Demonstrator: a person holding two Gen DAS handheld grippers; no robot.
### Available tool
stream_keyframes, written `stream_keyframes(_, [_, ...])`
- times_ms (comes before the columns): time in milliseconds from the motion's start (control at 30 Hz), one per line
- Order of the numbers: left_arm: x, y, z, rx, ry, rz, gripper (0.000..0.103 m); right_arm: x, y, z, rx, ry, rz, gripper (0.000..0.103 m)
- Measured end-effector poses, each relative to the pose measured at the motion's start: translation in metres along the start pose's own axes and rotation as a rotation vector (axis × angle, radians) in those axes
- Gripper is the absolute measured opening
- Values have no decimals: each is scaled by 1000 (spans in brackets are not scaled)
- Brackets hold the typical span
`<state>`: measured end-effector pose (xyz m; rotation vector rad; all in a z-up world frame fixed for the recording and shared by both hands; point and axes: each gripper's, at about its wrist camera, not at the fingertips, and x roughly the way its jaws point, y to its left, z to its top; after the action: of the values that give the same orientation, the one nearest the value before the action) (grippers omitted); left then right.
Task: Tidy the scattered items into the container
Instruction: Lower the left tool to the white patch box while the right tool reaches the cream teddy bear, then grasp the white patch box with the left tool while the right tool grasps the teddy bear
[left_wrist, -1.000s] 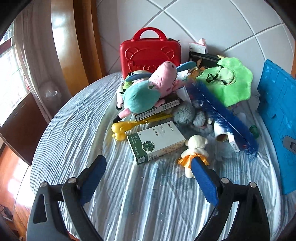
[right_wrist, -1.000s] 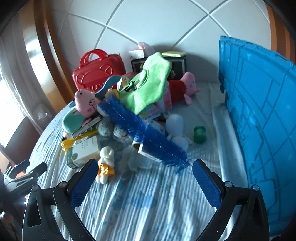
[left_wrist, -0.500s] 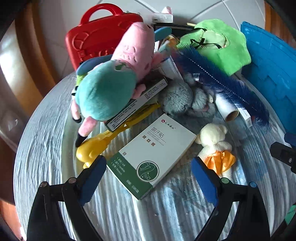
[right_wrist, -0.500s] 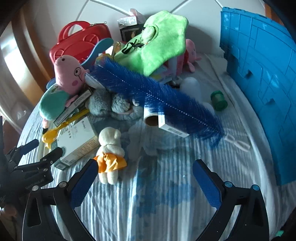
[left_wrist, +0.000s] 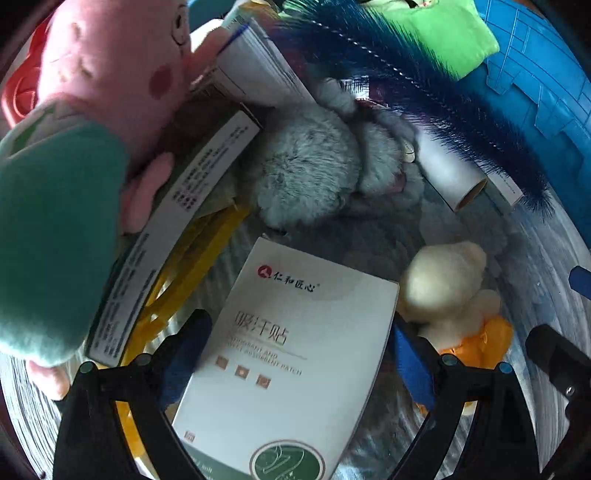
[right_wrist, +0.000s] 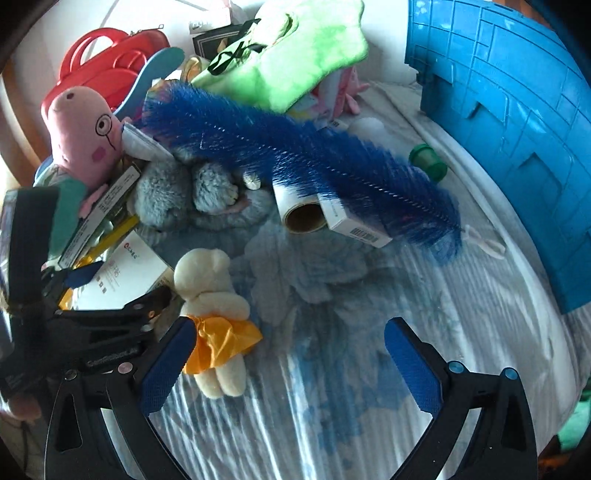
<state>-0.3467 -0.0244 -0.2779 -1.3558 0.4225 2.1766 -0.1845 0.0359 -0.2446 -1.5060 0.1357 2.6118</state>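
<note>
**Left gripper straddling the patch box, pads not yet pressing**

The left gripper (left_wrist: 297, 354) is hanging over the flat white-and-green cardboard patch box (left_wrist: 291, 354), its jaws spread wide with one blue pad off each long edge and, as far as the frames show, not pressing on it. The box is lying flat on the striped cloth, its far corner next to the grey furry plush (left_wrist: 306, 173), the yellow plastic tongs (left_wrist: 192, 254) along its left side and the small cream teddy in an orange skirt (right_wrist: 214, 314) just beside its right edge. The right gripper (right_wrist: 288, 363) is also standing wide, with nothing between its pads. To grip well, the pads should probably be dropping past both edges before closing, clear of tongs and teddy. The blue plastic crate (right_wrist: 517, 122) is standing well apart, to the right.
</note>
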Motion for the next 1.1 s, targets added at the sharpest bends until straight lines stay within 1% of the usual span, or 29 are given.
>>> stream_keyframes(67, [6, 2, 4, -5, 11, -10, 94, 9, 5, 1, -11, 15, -6, 103])
stream_keyframes(100, [6, 3, 3, -7, 3, -16, 91, 13, 7, 1, -16, 22, -7, 103])
stream_keyframes(133, [4, 3, 2, -4, -11, -17, 90, 18, 9, 2, -22, 34, -3, 103])
stream_keyframes(200, [2, 3, -2, 10, -22, -12, 88, 25, 14, 3, -33, 58, 10, 103])
stream_keyframes(300, [-2, 8, -6, 3, -32, 4, 85, 31, 21, 7, -35, 60, 42, 103])
stream_keyframes(333, [-3, 9, -8, -2, -33, 11, 84, 33, 24, 10, -41, 61, 55, 101])
stream_keyframes(400, [-5, 13, -11, -12, -34, 12, 84, 38, 31, 14, -55, 62, 77, 96])
stream_keyframes(433, [-6, 13, -13, -10, -39, 19, 84, 42, 34, 15, -64, 70, 83, 90])
stream_keyframes(467, [-7, 13, -14, -8, -45, 22, 83, 46, 35, 15, -71, 81, 84, 82])
stream_keyframes(500, [-8, 13, -15, -6, -46, 24, 83, 51, 36, 15, -74, 93, 88, 78])
stream_keyframes(533, [-9, 13, -16, -9, -48, 27, 83, 55, 37, 15, -73, 101, 101, 69])
stream_keyframes(567, [-9, 12, -17, -11, -49, 29, 83, 57, 37, 14, -69, 108, 120, 63])
stream_keyframes(600, [-10, 11, -17, -16, -49, 32, 82, 59, 38, 14, -70, 112, 132, 60])
stream_keyframes(633, [-11, 10, -18, -20, -51, 34, 82, 59, 39, 14, -75, 111, 138, 54])
stream_keyframes(667, [-14, 9, -18, -23, -56, 33, 82, 57, 42, 15, -86, 107, 142, 41])
stream_keyframes(700, [-18, 8, -18, -27, -66, 35, 82, 54, 45, 15, -101, 99, 139, 38])
stream_keyframes(767, [-30, 4, -16, -33, -94, 31, 81, 47, 51, 15, -137, 77, 106, 36])
stream_keyframes(933, [-63, -2, -14, -47, -162, 42, 80, 27, 45, 15, -118, 36, 113, 36])
stream_keyframes(1067, [-88, -9, -12, -53, -214, 48, 80, -1, 38, 22, -111, -34, 108, 36])
stream_keyframes(1100, [-93, -9, -6, -54, -225, 50, 80, -9, 39, 25, -114, -51, 104, 36])
